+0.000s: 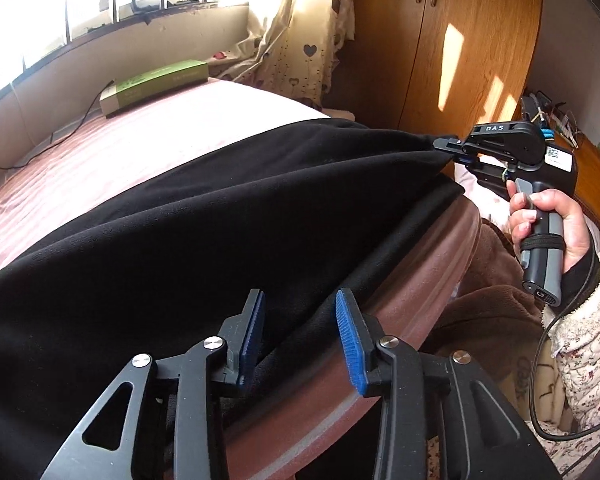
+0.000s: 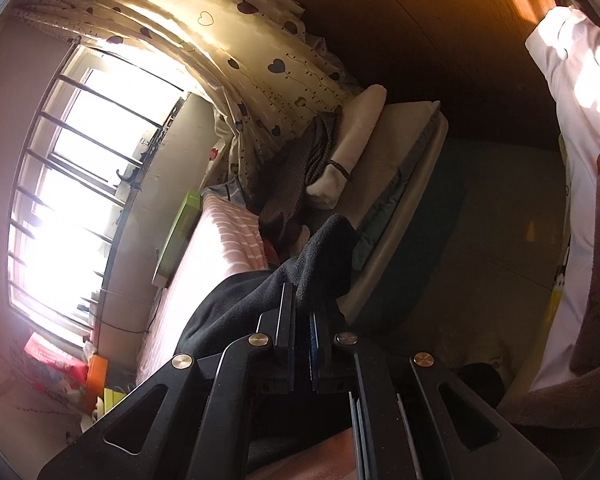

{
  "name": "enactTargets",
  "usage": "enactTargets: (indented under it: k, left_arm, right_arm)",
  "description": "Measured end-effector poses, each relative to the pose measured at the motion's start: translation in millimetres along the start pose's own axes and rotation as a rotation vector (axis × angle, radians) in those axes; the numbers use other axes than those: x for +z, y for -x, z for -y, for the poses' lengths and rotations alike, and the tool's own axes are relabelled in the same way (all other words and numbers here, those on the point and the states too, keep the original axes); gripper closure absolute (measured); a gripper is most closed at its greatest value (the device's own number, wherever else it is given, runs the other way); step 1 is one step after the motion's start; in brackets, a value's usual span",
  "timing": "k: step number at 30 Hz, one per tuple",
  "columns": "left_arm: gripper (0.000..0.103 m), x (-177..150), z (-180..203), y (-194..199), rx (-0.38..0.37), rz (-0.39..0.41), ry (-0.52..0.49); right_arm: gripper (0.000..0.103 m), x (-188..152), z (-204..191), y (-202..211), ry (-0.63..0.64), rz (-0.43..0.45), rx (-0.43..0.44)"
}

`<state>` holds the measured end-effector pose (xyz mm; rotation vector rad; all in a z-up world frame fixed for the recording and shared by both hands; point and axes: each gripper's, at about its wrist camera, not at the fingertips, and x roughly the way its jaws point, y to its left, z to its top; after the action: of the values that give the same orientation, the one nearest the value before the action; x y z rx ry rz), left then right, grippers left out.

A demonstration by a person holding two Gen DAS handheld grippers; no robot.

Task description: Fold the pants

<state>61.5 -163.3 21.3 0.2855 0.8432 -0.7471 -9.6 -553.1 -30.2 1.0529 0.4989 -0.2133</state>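
Black pants (image 1: 180,220) lie spread across the pink striped bed (image 1: 80,168), their near edge draped along the brown bed rim (image 1: 420,280). My left gripper (image 1: 300,336) hovers open over that near edge; the blue pads (image 1: 350,344) stand apart and press on nothing. At the far right end, my right gripper (image 1: 446,145) is shut on a corner of the pants and holds it lifted, with a person's hand (image 1: 548,224) around its handle. In the right wrist view the same gripper (image 2: 302,312) pinches the dark cloth (image 2: 324,256), which bunches up past its fingertips.
A green box (image 1: 156,86) lies at the bed's far side under the window, with a black cable (image 1: 64,136) trailing from it. A heart-print curtain (image 1: 300,40) and a wooden wardrobe (image 1: 440,40) stand behind. A brown blanket (image 1: 488,312) lies beside the bed rim.
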Motion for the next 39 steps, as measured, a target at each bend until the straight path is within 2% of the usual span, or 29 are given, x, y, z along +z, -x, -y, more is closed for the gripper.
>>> enactTargets:
  k: [6, 11, 15, 19, 23, 25, 27, 29, 33, 39]
  left_arm:
    - [0.044, 4, -1, -12, -0.001, -0.038, -0.009]
    - [0.044, 9, 4, -8, 0.017, -0.034, -0.045]
    - [0.038, 9, 9, -2, 0.011, -0.005, -0.065]
    - [0.038, 9, 16, -3, 0.175, 0.015, -0.123]
    - [0.038, 12, 19, -5, 0.217, 0.019, -0.148]
    - [0.040, 12, 18, -4, 0.221, 0.023, -0.148]
    - [0.056, 9, 18, -2, 0.234, 0.027, -0.164]
    - [0.063, 8, 16, 0, 0.220, 0.034, -0.166]
    - [0.064, 8, 13, 11, 0.184, 0.062, -0.138]
    - [0.064, 3, 11, 49, 0.074, 0.133, -0.110]
  right_arm:
    - [0.098, 9, -19, 15, 0.018, 0.045, 0.097]
    - [0.098, 24, -56, 27, 0.067, 0.078, 0.187]
    - [0.098, 30, -85, 34, 0.124, 0.090, 0.224]
    - [0.098, 31, -97, 45, 0.126, 0.103, 0.253]
    - [0.098, 31, -99, 48, 0.120, 0.100, 0.254]
    - [0.098, 31, -99, 48, 0.121, 0.101, 0.251]
    - [0.098, 31, -96, 47, 0.119, 0.095, 0.245]
    - [0.098, 31, -93, 46, 0.106, 0.089, 0.241]
    - [0.098, 30, -88, 49, 0.099, 0.091, 0.238]
    - [0.098, 23, -73, 65, 0.062, 0.101, 0.249]
